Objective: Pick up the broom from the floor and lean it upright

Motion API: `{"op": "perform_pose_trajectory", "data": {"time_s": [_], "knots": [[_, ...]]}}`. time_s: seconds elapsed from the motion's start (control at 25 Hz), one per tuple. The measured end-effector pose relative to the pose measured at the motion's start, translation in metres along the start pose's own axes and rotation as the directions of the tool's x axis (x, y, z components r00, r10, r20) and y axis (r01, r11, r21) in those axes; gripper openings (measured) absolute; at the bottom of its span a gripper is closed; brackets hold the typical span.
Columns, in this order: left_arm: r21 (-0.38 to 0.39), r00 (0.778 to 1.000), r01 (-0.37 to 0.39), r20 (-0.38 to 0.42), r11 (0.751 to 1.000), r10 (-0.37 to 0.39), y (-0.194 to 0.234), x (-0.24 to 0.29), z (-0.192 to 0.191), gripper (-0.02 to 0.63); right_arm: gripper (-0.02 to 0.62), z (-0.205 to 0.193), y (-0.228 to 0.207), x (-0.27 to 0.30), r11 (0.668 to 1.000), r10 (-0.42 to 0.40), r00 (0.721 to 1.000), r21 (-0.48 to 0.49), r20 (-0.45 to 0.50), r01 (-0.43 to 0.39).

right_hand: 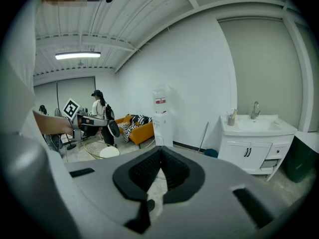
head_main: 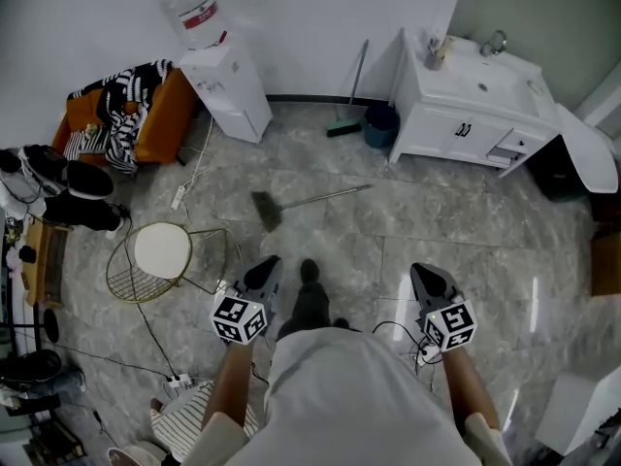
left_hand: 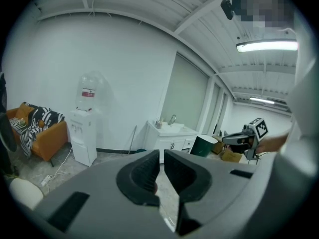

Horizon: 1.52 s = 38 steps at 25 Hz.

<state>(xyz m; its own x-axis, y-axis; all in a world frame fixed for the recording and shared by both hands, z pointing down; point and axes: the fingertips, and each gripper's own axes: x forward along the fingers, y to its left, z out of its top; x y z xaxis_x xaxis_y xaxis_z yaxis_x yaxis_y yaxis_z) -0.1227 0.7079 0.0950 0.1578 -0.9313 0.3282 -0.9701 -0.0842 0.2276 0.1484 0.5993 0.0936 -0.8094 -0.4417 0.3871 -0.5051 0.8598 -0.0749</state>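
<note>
The grey tiled floor carries the broom, which lies flat, well ahead of both tools, its head toward the left. The left tool and right tool are both closed and empty.

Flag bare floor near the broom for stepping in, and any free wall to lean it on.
Bare tile lies right of the broom, up to the vanity. The wall between the water dispenser and the green-headed broom leaning there is free. The left side is crowded: wire stool, power strip, sofa.
</note>
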Motion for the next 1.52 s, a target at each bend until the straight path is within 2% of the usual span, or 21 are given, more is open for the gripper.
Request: {"op": "perform_pose_trajectory", "data": {"time_s": [0.24, 0.48, 0.84, 1.2, 1.36, 1.52], "knots": [[0.006, 0.998, 0.059, -0.006, 0.998, -0.059, 0.042, 0.056, 0.019, 0.029, 0.0, 0.007, -0.029, 0.048, 0.998, -0.051, 0.998, 0.022, -0.023, 0.051], [0.032, 0.991, 0.13, -0.05, 0.991, -0.128, 0.095, 0.127, 0.047, 0.029, 0.0, 0.034, -0.06, 0.113, 0.997, -0.073, 0.995, 0.021, -0.064, 0.075], [0.065, 0.956, 0.254, -0.167, 0.965, -0.24, 0.182, 0.241, 0.065, 0.029, 0.0, 0.062, -0.111, 0.238, 0.991, -0.125, 0.981, 0.023, -0.146, 0.13], [0.031, 0.918, 0.335, -0.234, 0.942, -0.319, 0.224, 0.311, 0.05, 0.029, 0.0, 0.05, -0.122, 0.325, 0.982, -0.125, 0.973, 0.119, -0.194, 0.15], [0.006, 0.907, 0.344, -0.262, 0.939, -0.331, 0.233, 0.337, 0.026, 0.029, 0.0, 0.035, -0.129, 0.337, 0.976, -0.139, 0.963, 0.135, -0.231, 0.173], [0.0, 0.901, 0.339, -0.29, 0.941, -0.324, 0.234, 0.371, -0.006, 0.029, 0.0, 0.007, -0.155, 0.344, 0.959, -0.172, 0.951, 0.175, -0.257, 0.221]]}}
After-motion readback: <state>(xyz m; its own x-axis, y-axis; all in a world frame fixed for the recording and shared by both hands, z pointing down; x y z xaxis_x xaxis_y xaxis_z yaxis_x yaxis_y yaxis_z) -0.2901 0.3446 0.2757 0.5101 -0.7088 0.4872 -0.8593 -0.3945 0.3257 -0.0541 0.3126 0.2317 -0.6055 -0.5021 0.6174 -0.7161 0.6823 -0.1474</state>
